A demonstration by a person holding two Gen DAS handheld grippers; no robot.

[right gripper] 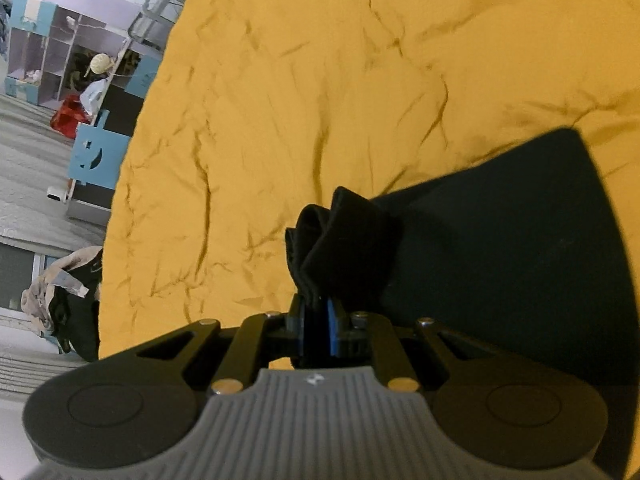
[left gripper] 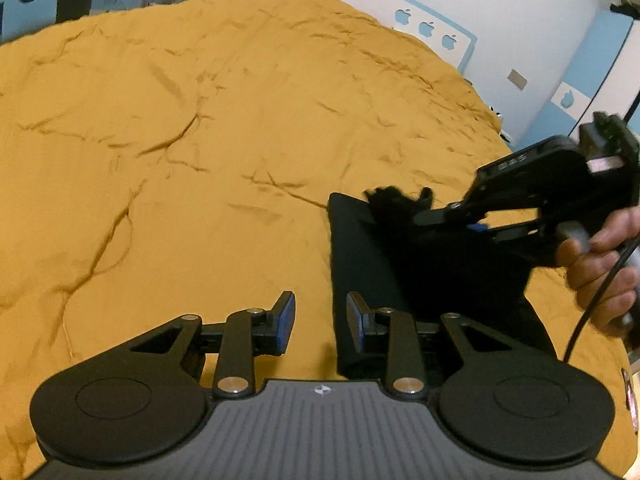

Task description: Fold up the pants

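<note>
Across the lower right of the left wrist view, your black pants [left gripper: 400,264] lie partly folded on the mustard-yellow bedcover [left gripper: 180,128], one straight edge running down toward the bottom of the frame. Your left gripper [left gripper: 320,320] hangs just above that edge with its jaws spread and nothing between them; the blue pad of the right-hand finger sits over the dark cloth, the other over bare yellow cover. At the right edge of the same view, your right hand [left gripper: 600,264] grips the handle of the right gripper [left gripper: 424,218], whose tip reaches into a bunched fold of the pants, with a black cable [left gripper: 592,304] trailing down past your fingers.

In the right wrist view, the right gripper [right gripper: 318,312] has its jaws pressed together, pinching a gathered, pleated clump of the pants [right gripper: 500,248] at lower centre. From there the fabric fans out wide and flat to the right side of the frame, over the wrinkled bedcover [right gripper: 320,80]. At the left edge, beyond the bed, you can see blue and white shelves [right gripper: 36,48] and a heap of clothes [right gripper: 60,292] on the floor.
</note>
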